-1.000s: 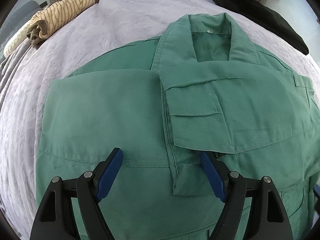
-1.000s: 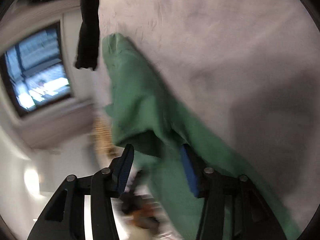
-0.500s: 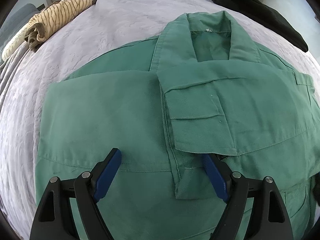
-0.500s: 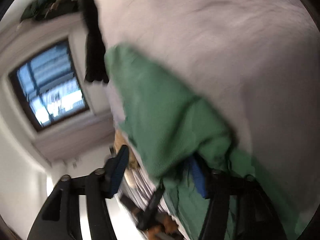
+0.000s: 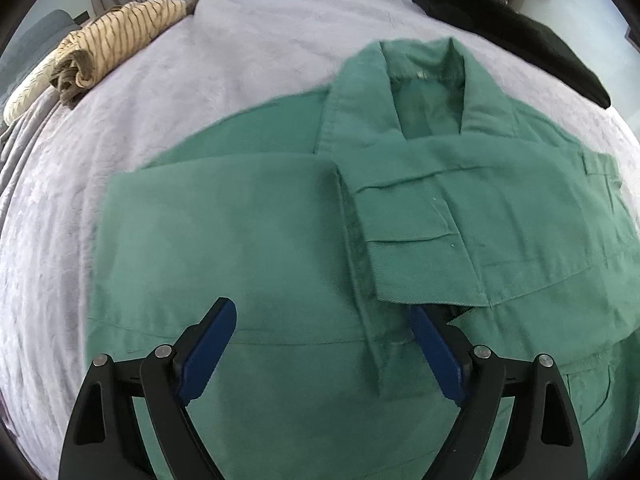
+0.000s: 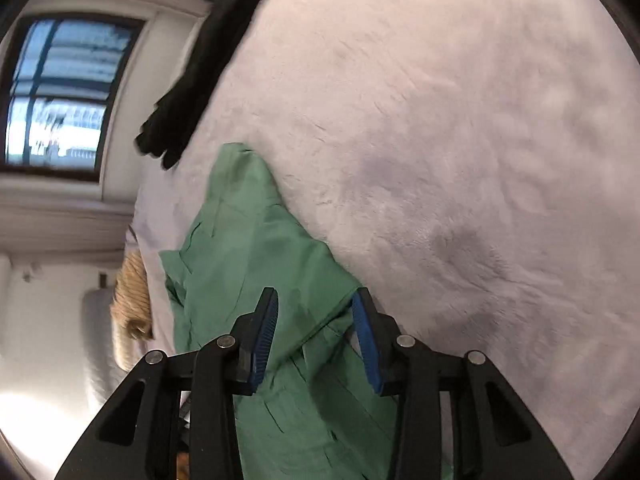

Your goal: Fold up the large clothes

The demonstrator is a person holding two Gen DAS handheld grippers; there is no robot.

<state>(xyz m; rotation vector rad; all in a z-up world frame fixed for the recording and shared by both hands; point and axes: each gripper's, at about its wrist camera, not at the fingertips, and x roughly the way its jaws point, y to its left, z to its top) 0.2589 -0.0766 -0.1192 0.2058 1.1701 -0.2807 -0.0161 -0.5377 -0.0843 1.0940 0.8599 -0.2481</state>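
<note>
A large green jacket (image 5: 280, 240) lies face up on the pale bed cover (image 5: 248, 40), collar at the far side, both sleeves folded across its chest. My left gripper (image 5: 320, 344) hovers open over the jacket's lower middle, its blue pads either side of the folded sleeve cuff (image 5: 384, 360). In the right wrist view the jacket (image 6: 260, 280) shows from its side edge. My right gripper (image 6: 316, 320) is open with a fold of the jacket's edge between its blue pads (image 6: 366, 336), not clamped.
A rolled striped beige garment (image 5: 116, 44) lies at the bed's far left. A black garment (image 5: 516, 28) lies at the far right and also shows in the right wrist view (image 6: 200, 68). A window (image 6: 56, 92) is on the wall beyond the bed.
My right gripper has swung round along the jacket's side edge and narrowed its jaws around the fabric. My left gripper has stayed open, drifting slightly over the jacket.
</note>
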